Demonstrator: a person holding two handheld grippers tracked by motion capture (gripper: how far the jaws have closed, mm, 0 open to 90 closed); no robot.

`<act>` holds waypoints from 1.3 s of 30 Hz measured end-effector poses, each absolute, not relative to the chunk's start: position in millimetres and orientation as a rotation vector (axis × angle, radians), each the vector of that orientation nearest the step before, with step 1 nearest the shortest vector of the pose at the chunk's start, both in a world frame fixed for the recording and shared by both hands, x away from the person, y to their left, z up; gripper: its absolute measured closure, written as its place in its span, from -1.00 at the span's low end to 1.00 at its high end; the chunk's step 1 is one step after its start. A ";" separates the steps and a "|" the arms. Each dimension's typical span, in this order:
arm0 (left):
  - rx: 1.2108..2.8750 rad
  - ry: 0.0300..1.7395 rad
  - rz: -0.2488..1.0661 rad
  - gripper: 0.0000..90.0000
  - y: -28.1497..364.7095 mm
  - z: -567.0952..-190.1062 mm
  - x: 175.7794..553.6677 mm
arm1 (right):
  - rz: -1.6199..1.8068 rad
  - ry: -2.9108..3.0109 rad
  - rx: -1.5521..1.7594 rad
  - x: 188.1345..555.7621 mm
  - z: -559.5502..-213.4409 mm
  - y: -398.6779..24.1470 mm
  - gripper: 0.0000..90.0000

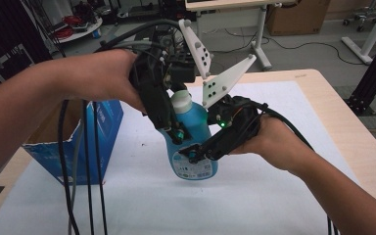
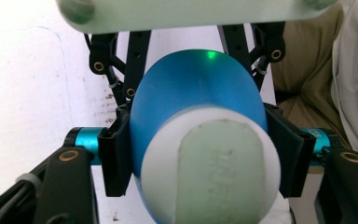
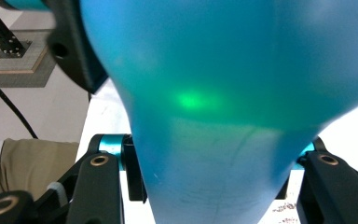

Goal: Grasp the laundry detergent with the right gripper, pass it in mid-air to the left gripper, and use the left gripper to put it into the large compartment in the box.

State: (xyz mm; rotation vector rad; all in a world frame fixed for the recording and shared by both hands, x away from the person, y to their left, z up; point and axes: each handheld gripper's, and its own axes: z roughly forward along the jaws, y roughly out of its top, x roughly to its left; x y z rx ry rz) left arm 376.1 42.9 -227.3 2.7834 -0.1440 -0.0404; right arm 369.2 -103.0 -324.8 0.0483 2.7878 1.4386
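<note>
A blue detergent bottle point(image 1: 198, 128) with a white cap point(image 1: 181, 101) and a label low on its front hangs tilted above the white table cover. My left gripper point(image 1: 174, 133) comes down from the upper left and is shut on the bottle's shoulder. In the left gripper view its pads point(image 2: 115, 158) press both sides of the bottle point(image 2: 196, 84) just under the cap point(image 2: 214, 163). My right gripper point(image 1: 196, 154) reaches in from the right and is shut on the lower body. In the right gripper view the bottle point(image 3: 223, 93) sits between the jaws of the right gripper point(image 3: 214, 173).
An open blue cardboard box point(image 1: 95, 134) stands at the table's left edge. Black cables point(image 1: 83, 171) hang down in front of it. The white sheet point(image 1: 152, 205) covers most of the wooden table point(image 1: 325, 110). A desk leg and another box stand on the floor behind.
</note>
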 end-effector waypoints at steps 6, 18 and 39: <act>2.791 -0.165 -0.009 -0.17 42.3 -228.1 374.8 | 1.443 2.785 0.050 369.0 -325.2 -102.2 0.02; 2.800 -0.159 -0.026 -0.16 42.8 -225.7 371.7 | 1.446 2.785 0.035 366.2 -324.0 -101.1 0.02; 2.805 0.033 0.054 -0.16 72.2 -164.9 369.6 | 1.390 2.768 0.194 353.2 -316.3 -136.7 -0.74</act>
